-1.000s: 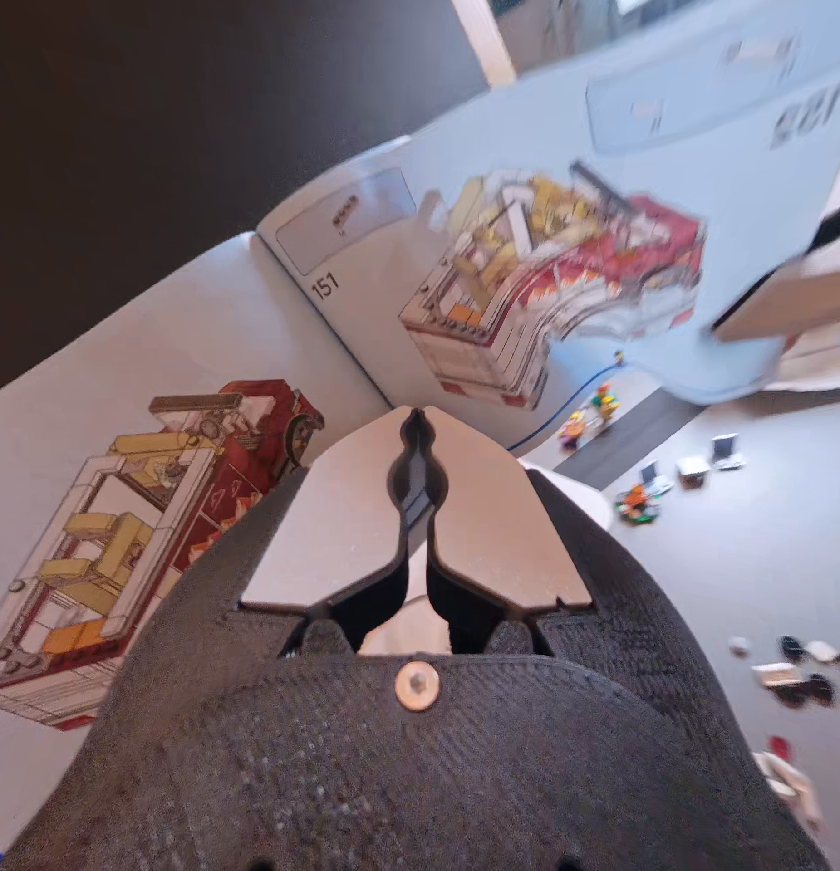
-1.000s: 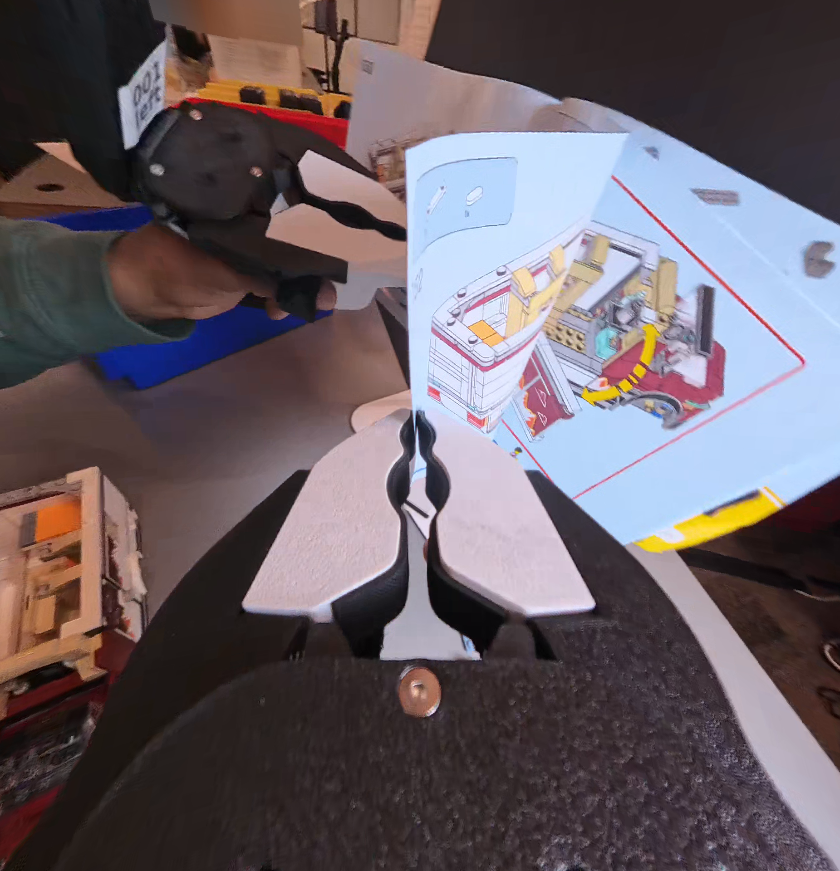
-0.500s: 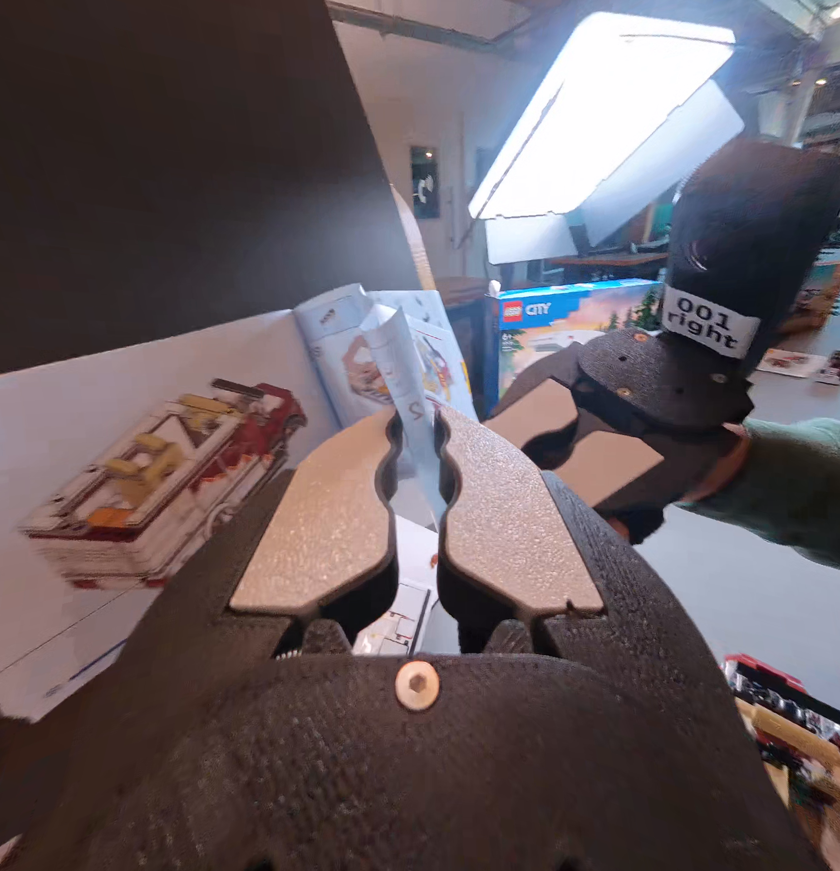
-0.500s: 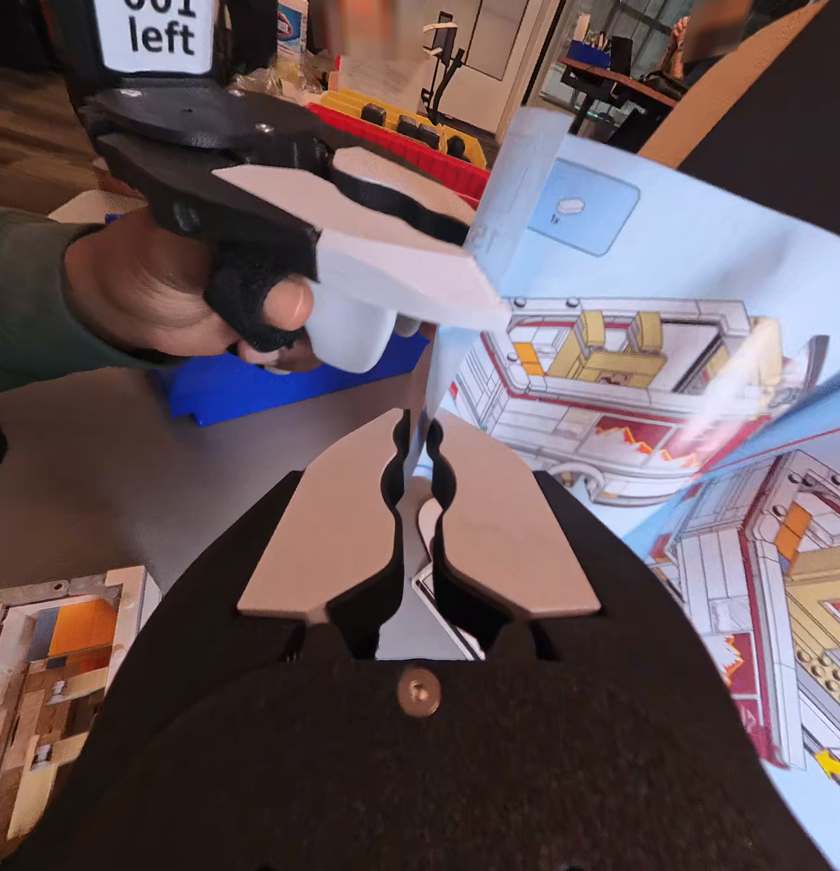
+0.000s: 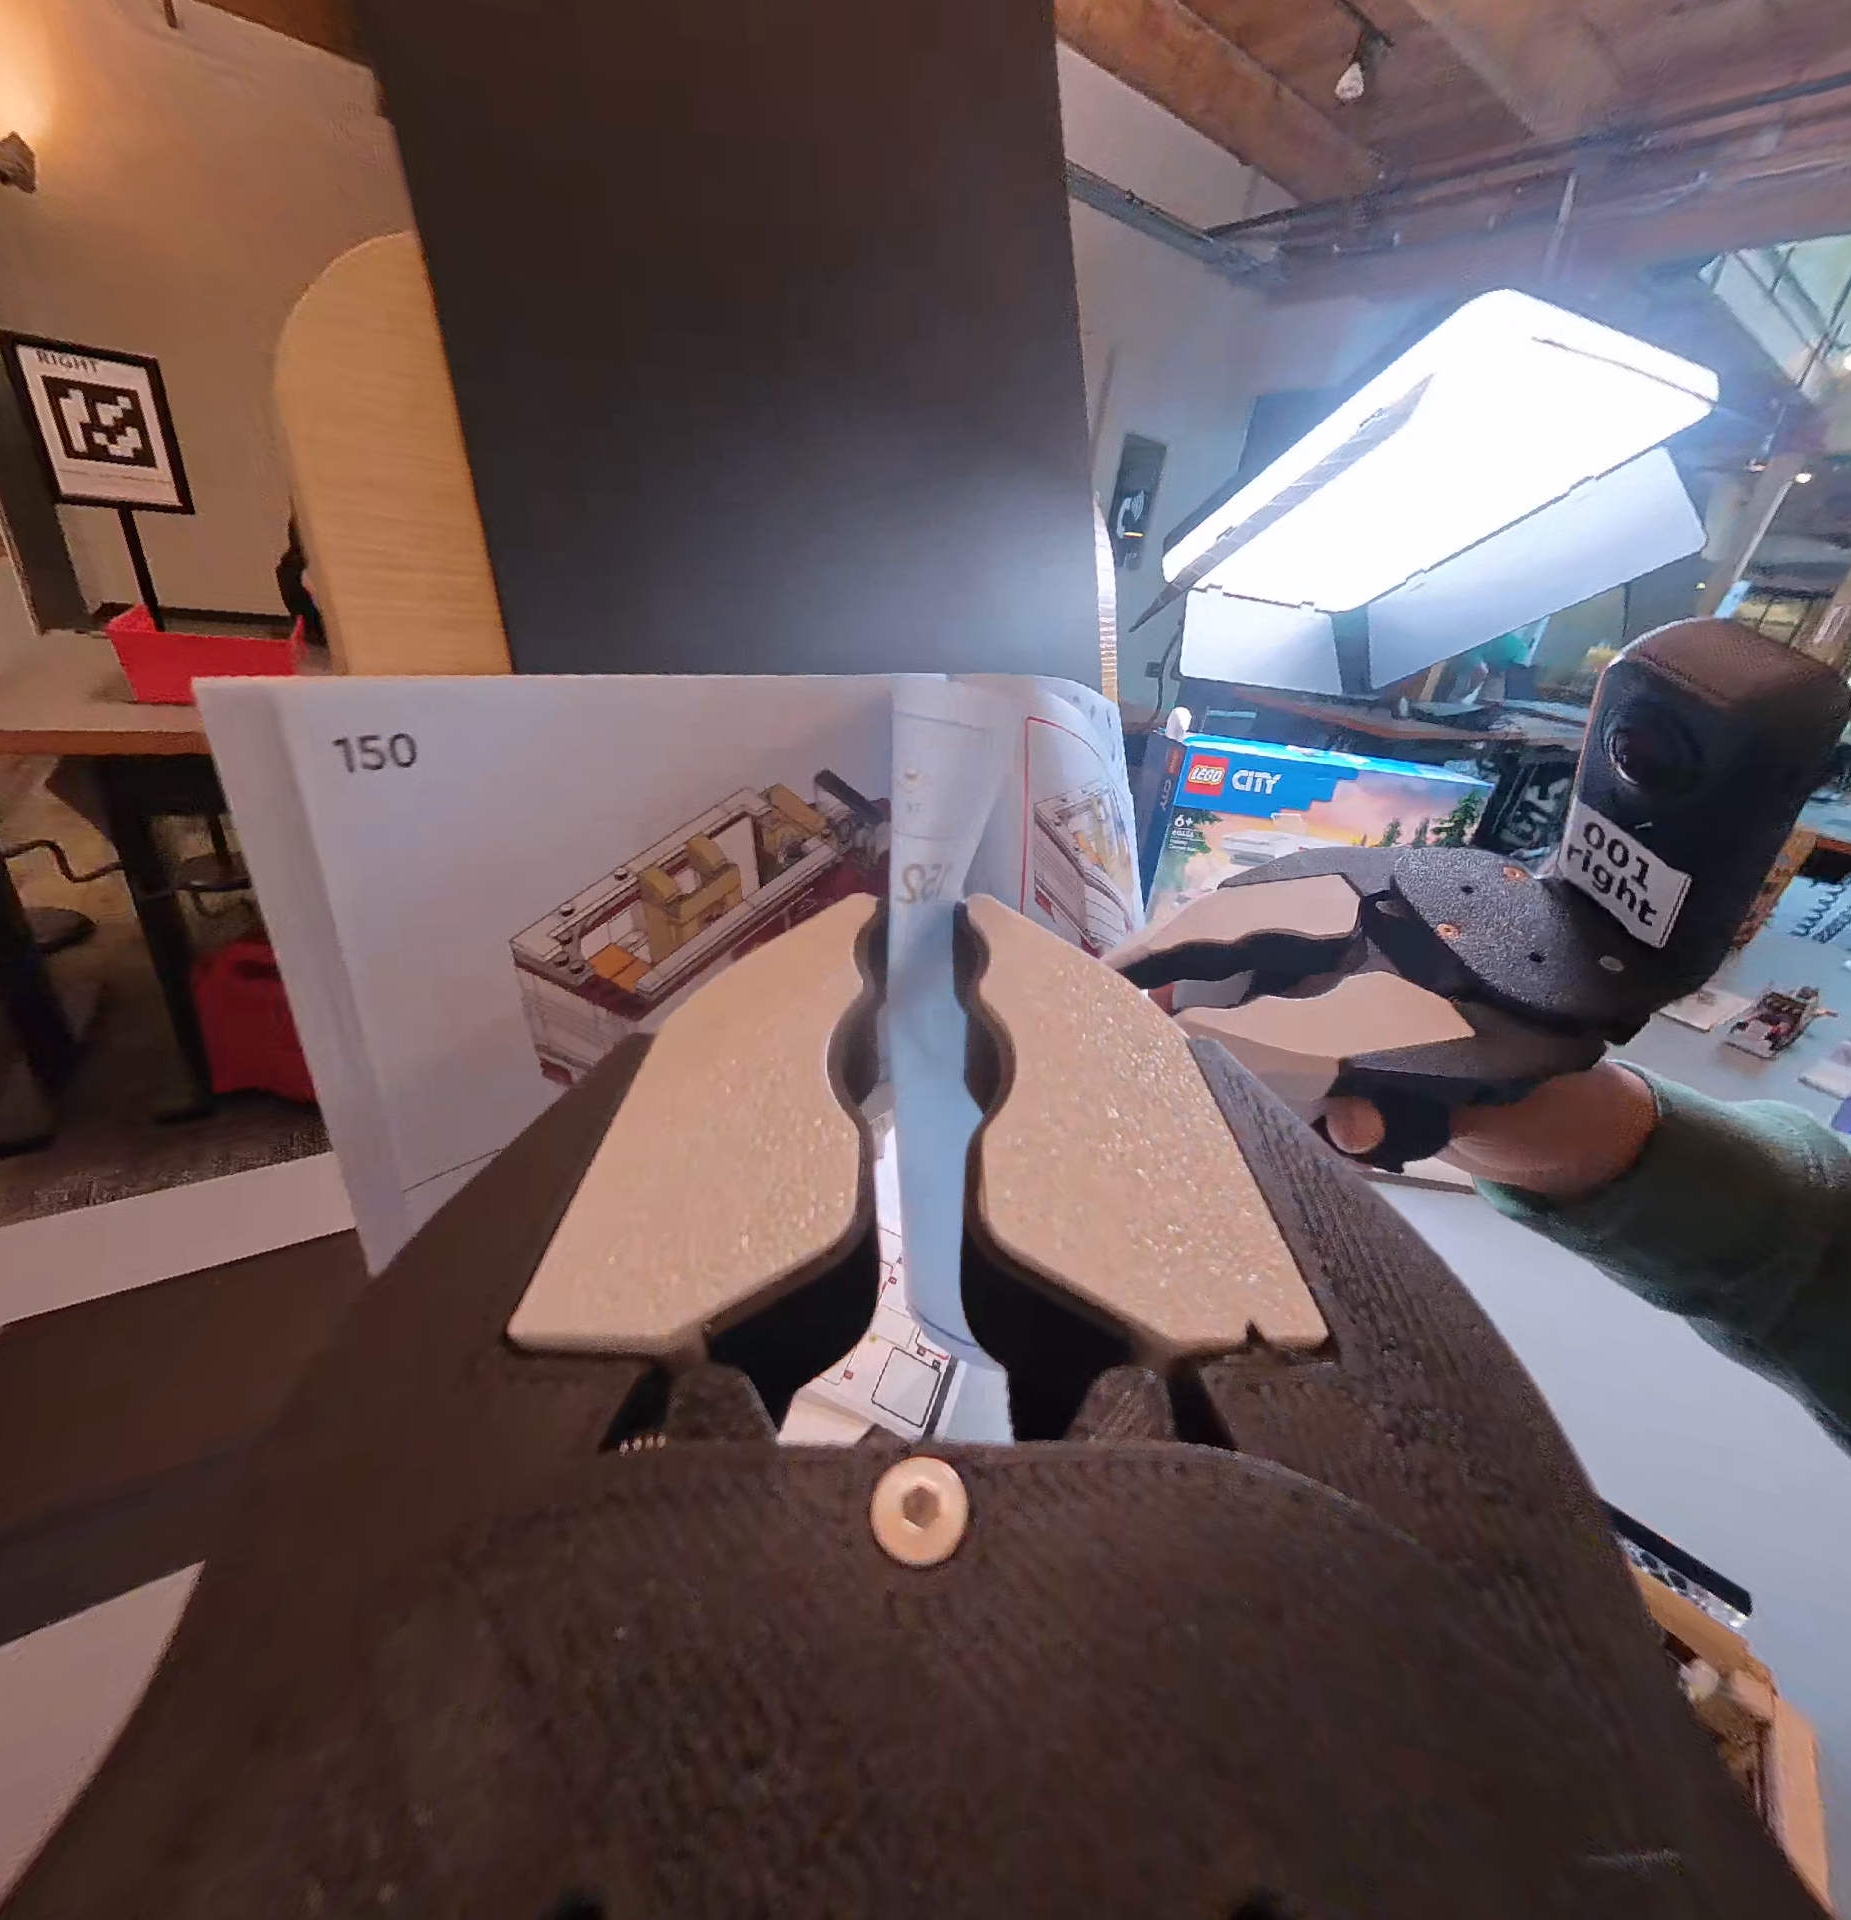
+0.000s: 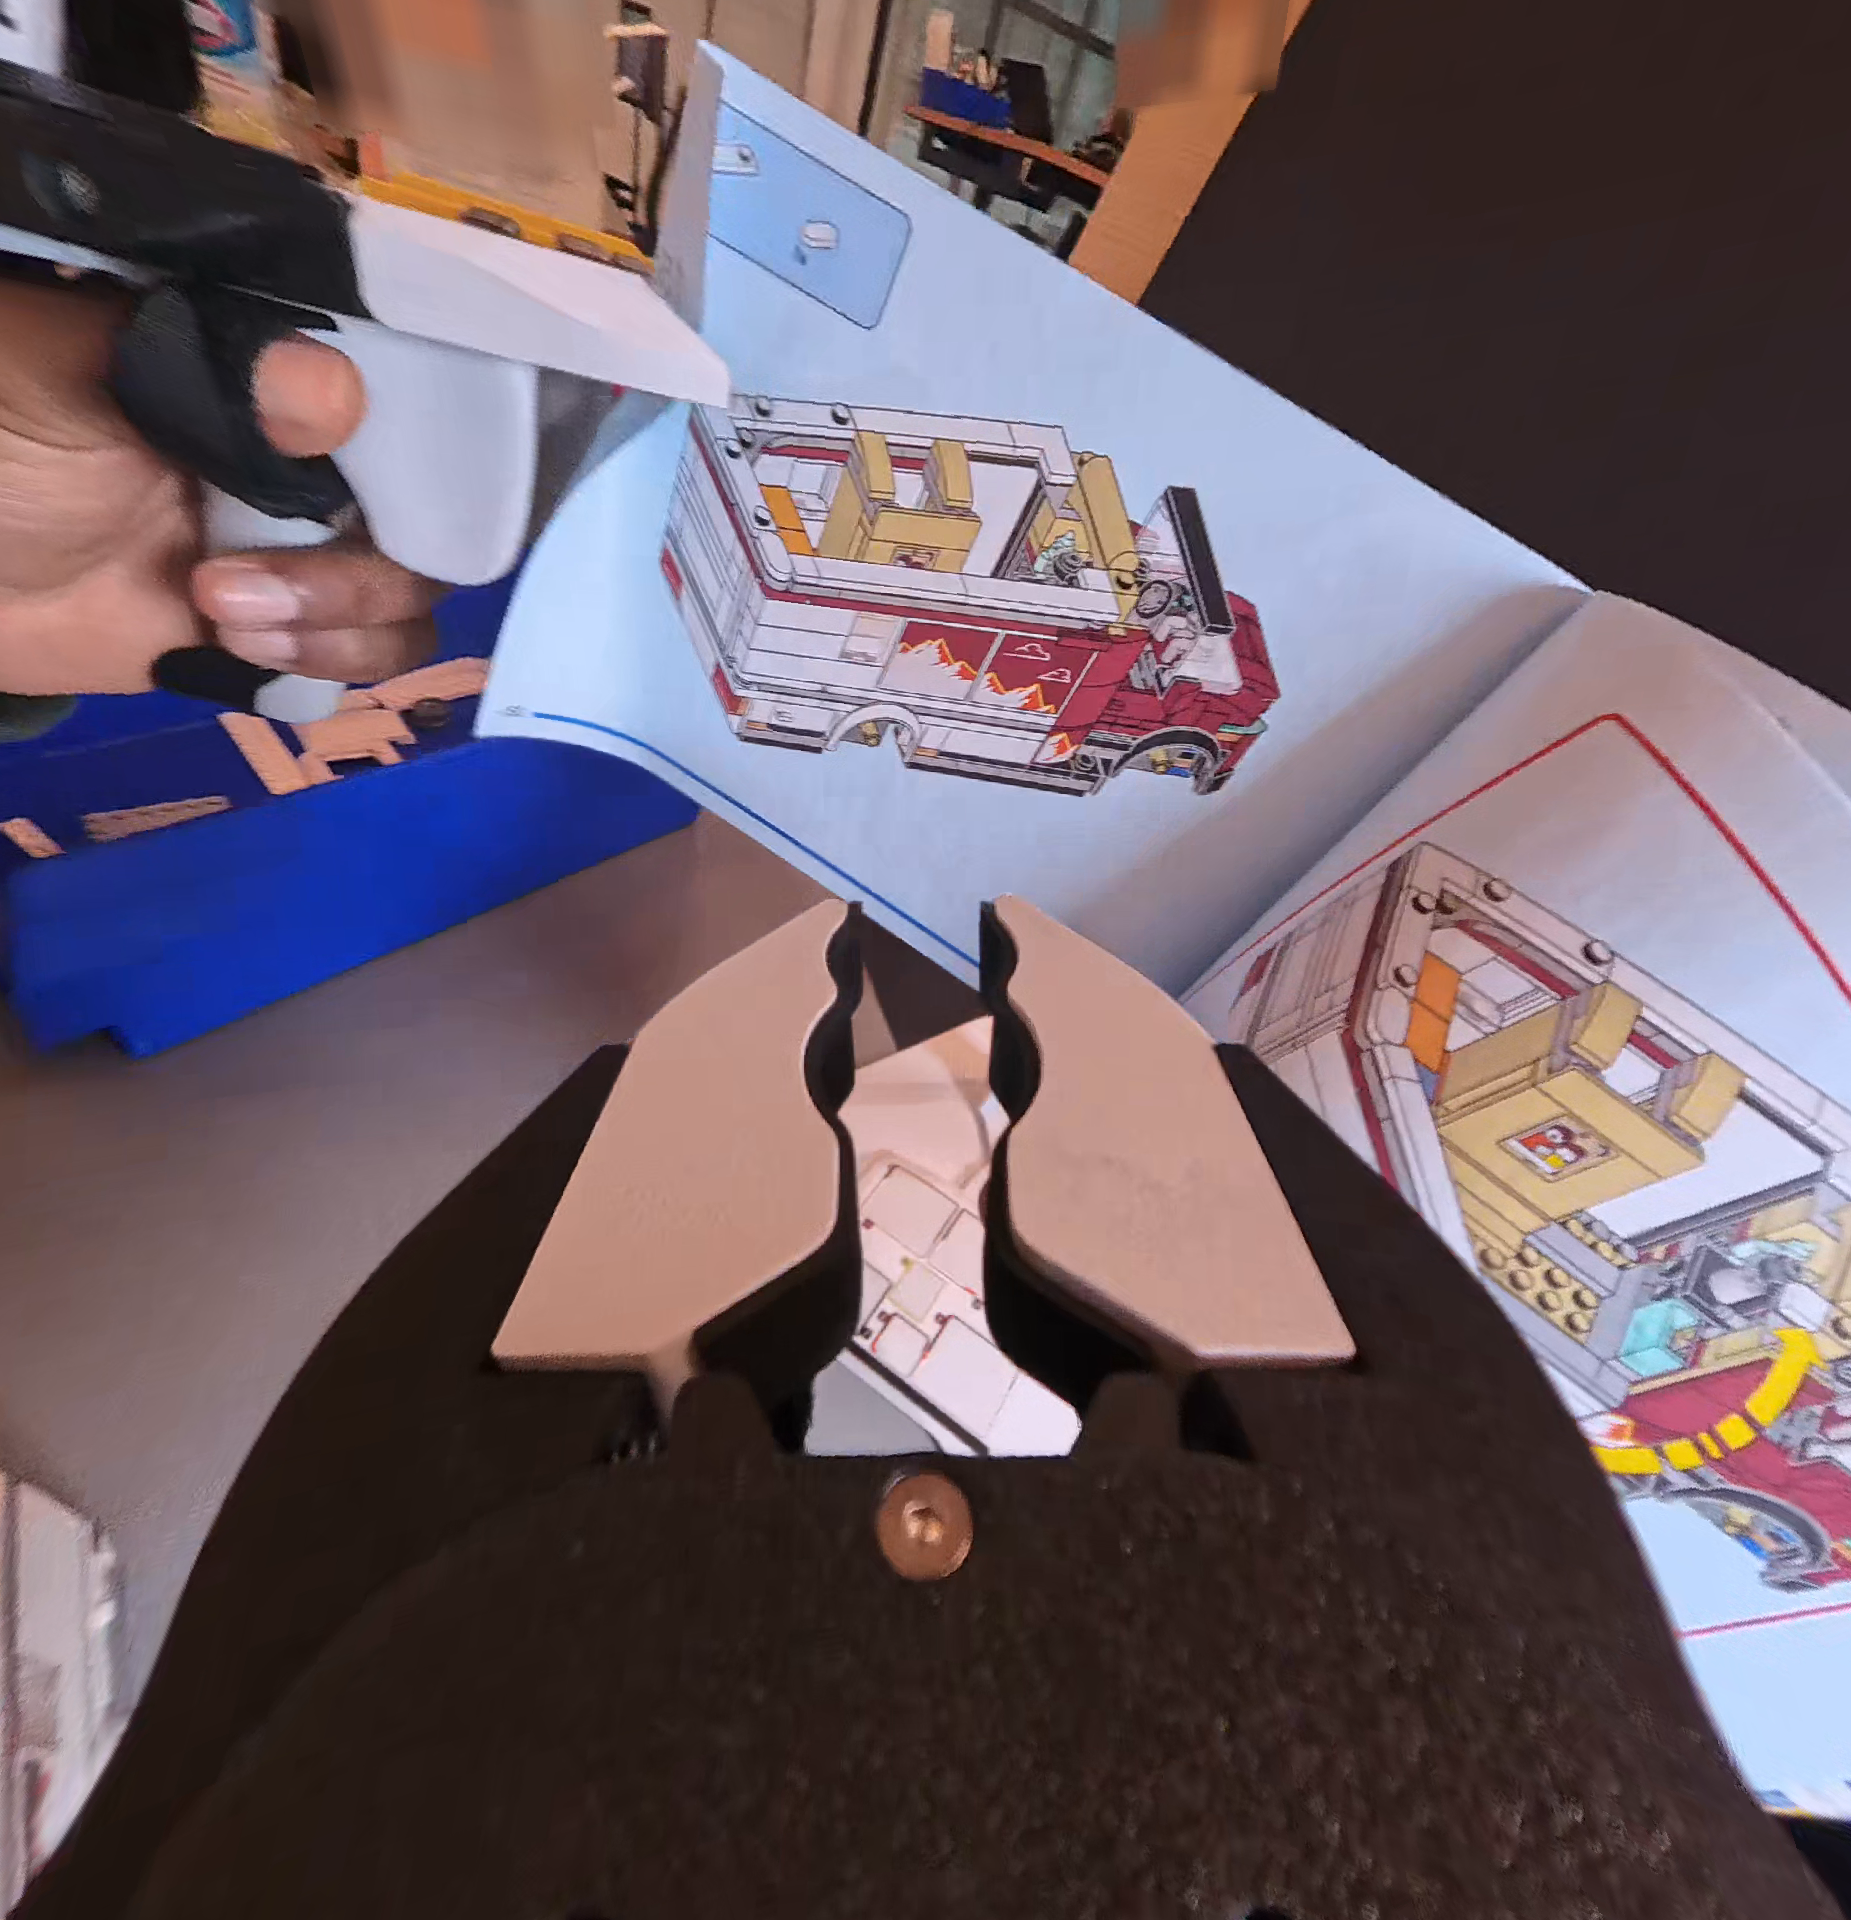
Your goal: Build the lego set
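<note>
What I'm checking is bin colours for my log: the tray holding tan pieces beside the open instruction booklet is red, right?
No: the tray holding tan pieces beside the open instruction booklet is blue, not red; the right wrist view shows it.

A dark panel is standing against a pale wall, a large softbox light is glowing beneath exposed wooden ceiling beams, and a grey bench is spreading below.

Raised page blocks front, grey table open left
</note>
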`<state>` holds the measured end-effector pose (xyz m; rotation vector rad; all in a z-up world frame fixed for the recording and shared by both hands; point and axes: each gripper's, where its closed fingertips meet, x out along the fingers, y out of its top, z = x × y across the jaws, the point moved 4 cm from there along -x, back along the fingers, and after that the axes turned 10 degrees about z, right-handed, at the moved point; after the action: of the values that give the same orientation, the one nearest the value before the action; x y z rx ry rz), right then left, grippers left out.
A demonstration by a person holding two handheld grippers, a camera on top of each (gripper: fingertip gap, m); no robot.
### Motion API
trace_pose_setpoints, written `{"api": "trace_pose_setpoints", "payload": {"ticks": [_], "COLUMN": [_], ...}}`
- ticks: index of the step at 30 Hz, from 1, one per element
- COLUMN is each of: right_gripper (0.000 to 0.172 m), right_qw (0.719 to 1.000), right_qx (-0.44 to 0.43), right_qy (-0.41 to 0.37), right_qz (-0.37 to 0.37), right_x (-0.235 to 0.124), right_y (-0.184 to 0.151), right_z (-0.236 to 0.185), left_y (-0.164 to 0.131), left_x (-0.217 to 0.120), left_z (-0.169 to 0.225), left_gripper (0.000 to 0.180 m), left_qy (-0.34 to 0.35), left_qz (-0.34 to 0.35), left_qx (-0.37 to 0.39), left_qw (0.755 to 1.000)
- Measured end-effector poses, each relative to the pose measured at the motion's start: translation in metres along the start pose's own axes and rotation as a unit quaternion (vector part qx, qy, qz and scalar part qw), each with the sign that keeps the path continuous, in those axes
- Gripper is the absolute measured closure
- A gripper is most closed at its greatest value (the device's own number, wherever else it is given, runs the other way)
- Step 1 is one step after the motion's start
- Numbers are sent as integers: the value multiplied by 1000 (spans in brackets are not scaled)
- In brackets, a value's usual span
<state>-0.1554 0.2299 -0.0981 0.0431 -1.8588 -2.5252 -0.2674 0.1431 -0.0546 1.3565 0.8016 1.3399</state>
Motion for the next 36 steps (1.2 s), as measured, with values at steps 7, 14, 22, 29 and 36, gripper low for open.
{"api": "trace_pose_setpoints", "payload": {"ticks": [7,14,22,29,36], "right_gripper": [150,153,151,133,131], "right_qw": [986,961,964,975,963], "right_qx": [-79,-140,-131,-55,-75], "right_qy": [-115,-193,-195,-182,-231], "right_qz": [-86,-138,-126,-114,-118], "right_x": [20,14,15,20,26], "right_y": [-19,-32,-33,-33,-33], "right_z": [19,52,61,57,55], "left_y": [-3,-10,-21,-17,-40], "left_x": [-9,-12,-12,-19,15], "left_z": [-30,-61,-75,-49,5], "left_gripper": [167,174,180,168,177], "left_qy": [47,104,124,109,67], "left_qz": [-24,-62,-86,-75,-126], "left_qx": [7,41,33,49,175], "left_qw": [999,992,988,990,974]}}
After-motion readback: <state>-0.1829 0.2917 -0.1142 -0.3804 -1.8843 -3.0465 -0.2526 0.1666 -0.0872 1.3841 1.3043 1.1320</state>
